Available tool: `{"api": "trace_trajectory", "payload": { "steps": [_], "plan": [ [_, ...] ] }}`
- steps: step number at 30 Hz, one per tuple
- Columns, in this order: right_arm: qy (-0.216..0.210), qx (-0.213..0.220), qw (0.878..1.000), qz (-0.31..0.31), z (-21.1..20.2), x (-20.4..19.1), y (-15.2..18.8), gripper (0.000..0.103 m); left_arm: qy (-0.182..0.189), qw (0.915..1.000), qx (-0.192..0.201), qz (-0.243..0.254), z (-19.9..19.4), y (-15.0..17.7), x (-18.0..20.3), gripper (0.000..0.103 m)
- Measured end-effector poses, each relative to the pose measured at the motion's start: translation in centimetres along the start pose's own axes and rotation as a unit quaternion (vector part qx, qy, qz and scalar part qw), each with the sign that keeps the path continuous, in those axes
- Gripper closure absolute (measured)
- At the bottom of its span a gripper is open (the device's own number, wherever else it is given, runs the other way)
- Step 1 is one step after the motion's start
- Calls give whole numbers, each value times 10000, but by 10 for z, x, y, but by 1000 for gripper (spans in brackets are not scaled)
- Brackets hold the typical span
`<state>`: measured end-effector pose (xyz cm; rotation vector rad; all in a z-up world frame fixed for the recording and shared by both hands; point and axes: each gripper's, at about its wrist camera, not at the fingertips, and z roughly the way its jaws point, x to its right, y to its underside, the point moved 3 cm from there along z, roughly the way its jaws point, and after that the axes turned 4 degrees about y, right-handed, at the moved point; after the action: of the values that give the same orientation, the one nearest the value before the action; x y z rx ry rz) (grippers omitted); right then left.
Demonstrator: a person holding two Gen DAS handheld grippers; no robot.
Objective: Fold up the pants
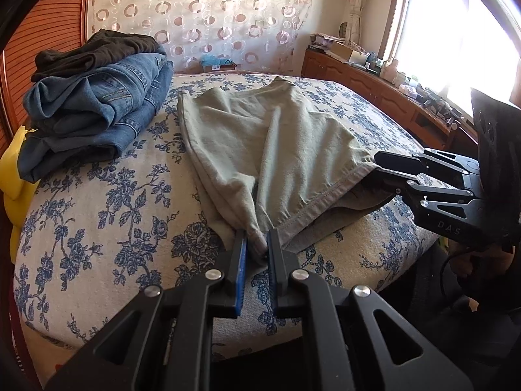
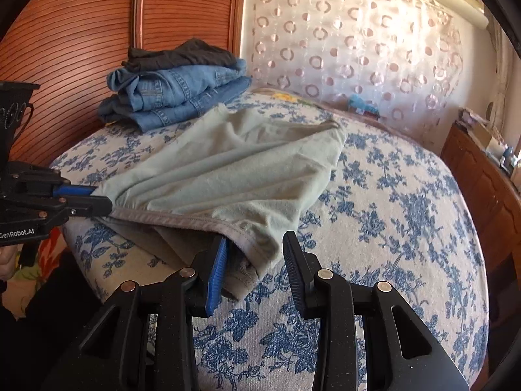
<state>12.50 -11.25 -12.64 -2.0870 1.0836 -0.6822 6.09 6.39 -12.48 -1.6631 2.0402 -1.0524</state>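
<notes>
Pale green pants (image 1: 260,137) (image 2: 228,169) lie partly folded on the flowered bed cover (image 1: 97,211), their near edge lifted a little. My left gripper (image 1: 257,238) is shut on the bunched near-left corner; in the right wrist view the left gripper (image 2: 101,198) pinches that same corner from the left. My right gripper (image 2: 255,238) stands open at the near-right corner. The cloth rests against its blue left pad (image 2: 216,277), while the right finger (image 2: 296,260) stays clear of it. In the left wrist view the right gripper (image 1: 374,166) straddles the hem's edge.
A stack of folded blue jeans (image 1: 97,104) (image 2: 182,91) topped by a dark garment sits at the bed's far left. A yellow cushion (image 1: 13,169) lies by the left edge. A cluttered wooden cabinet (image 1: 390,91) runs under the window on the right.
</notes>
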Motion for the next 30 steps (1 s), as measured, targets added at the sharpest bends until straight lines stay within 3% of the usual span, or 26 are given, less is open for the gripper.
{"api": "trace_trajectory", "payload": {
  "steps": [4,6,9,20,30],
  "plan": [
    [5,-39,10000,-80,4,-2,-1,74,4,10000,4,3,0,0,0,95],
    [-29,-64,9999,-90,6,-3,0,91,4,10000,-1,-3,0,0,0,95],
    [-151,-15,9999,-45,2,-3,1,98,26,10000,10,-8,-1,-2,1,95],
    [-501,-101,9977,439,-16,12,10,101,113,9998,180,-31,-9,-2,5,95],
    [-750,-333,9952,535,-18,8,23,101,154,9998,50,-86,-12,8,0,95]
  ]
}}
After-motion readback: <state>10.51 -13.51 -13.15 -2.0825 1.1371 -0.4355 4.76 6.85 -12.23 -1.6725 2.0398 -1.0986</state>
